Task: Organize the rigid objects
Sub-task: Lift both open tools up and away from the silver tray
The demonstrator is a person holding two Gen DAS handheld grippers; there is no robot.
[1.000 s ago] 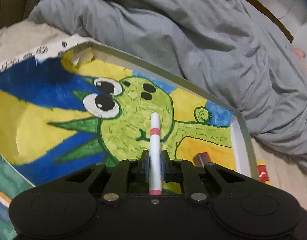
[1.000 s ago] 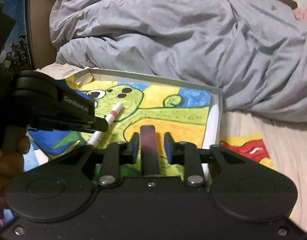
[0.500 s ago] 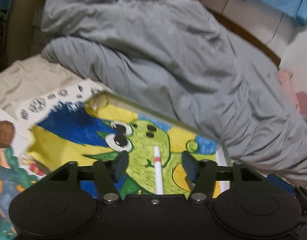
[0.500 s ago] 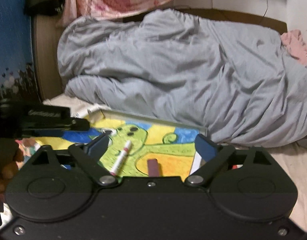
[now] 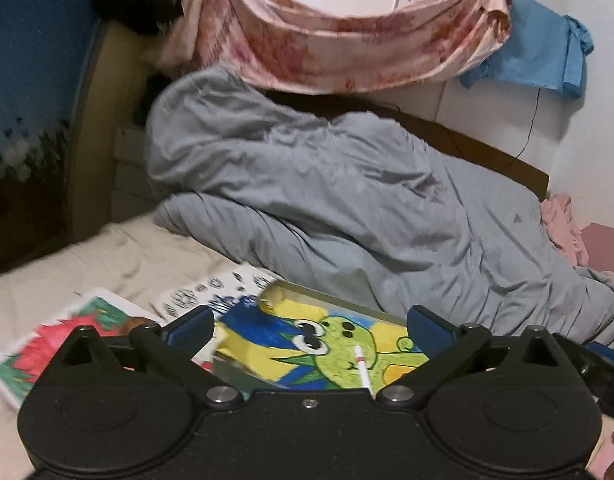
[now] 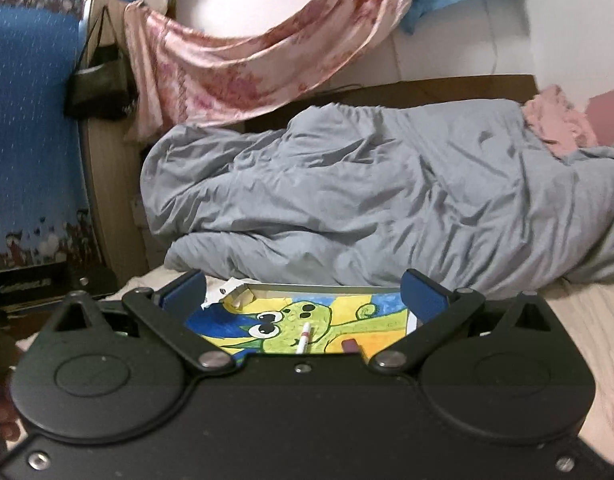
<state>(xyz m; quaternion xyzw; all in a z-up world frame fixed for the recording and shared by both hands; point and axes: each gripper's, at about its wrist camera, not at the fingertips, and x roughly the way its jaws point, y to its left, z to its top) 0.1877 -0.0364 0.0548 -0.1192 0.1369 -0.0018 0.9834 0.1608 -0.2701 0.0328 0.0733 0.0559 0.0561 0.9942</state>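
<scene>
Marker [image 5: 362, 367] — white with a pink band — lies loose on the green frog drawing [image 5: 339, 354] inside the shallow tray [image 6: 331, 287], and nothing grips it. Your left gripper [image 5: 309, 326] is still spreading, its blue pads [image 5: 427, 326] far apart and touching nothing; the marker shows in the gap but well beyond the fingers. Your right gripper [image 6: 303, 294] is also opening wide and carries nothing. From its camera the marker [image 6: 304, 338] rests on the frog's cheek, and a dark reddish block [image 6: 350, 346] lies just beside it on the orange patch, apart from it. Past the tray a rumpled grey duvet [image 6: 387, 200] covers the bed.
</scene>
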